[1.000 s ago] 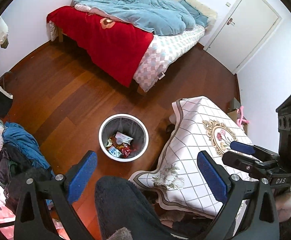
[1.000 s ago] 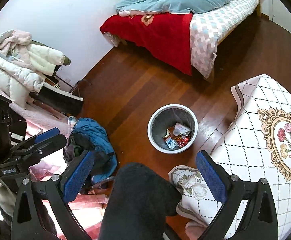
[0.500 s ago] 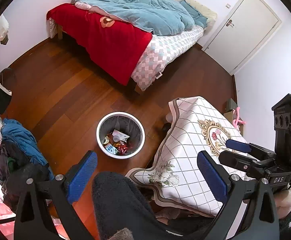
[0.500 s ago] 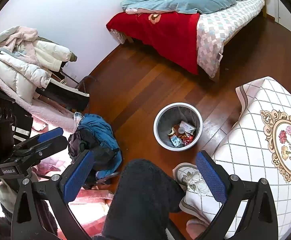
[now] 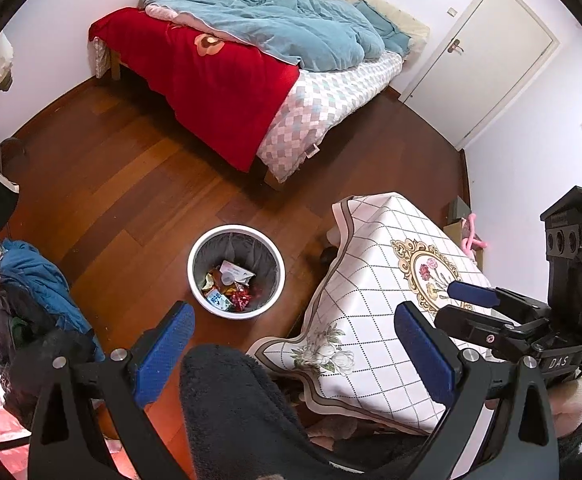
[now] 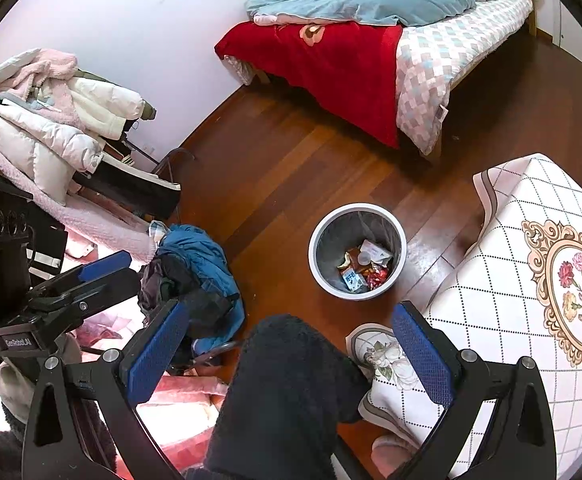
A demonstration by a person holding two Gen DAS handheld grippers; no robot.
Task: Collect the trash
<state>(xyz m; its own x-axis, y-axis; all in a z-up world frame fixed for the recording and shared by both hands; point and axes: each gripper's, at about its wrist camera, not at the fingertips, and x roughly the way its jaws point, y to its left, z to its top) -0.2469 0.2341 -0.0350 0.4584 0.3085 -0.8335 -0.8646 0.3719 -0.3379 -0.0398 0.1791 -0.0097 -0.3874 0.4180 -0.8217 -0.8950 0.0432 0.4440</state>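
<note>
On the dark red-brown wooden floor (image 5: 123, 184), in the middle of the room, stands a round white wastebasket with a grey liner (image 5: 236, 242). Inside it lies a small heap of trash (image 5: 229, 286): a white crumpled wrapper, a blue-and-white carton, red shiny foil and a yellowish scrap. The basket stands upright, apart from everything around it.

Nearer than the basket, the left gripper (image 5: 291, 354) hangs above the floor with its two blue-padded black fingers (image 5: 163, 354) spread wide, nothing between them but a dark fleecy leg (image 5: 231, 408) of the person below. The right gripper (image 6: 291, 350) is likewise spread wide and empty, above the same leg, and it shows side-on at the right edge of the left wrist view (image 5: 471, 294).

Just right of the basket is a low table under a white quilted cloth with a diamond grid and a flower medallion (image 5: 391, 292); the cloth's corner droops towards the floor. To the left of the basket a blue jacket over dark clothes (image 6: 195, 264) is piled on a chair, and beyond it white and pink padded coats (image 6: 51, 120) are heaped against the wall.

At the far side stands a bed with a red blanket (image 5: 211, 80), a checked sheet and a rumpled pale blue duvet (image 5: 291, 32). A white closed door (image 5: 487, 60) is in the far right corner.
</note>
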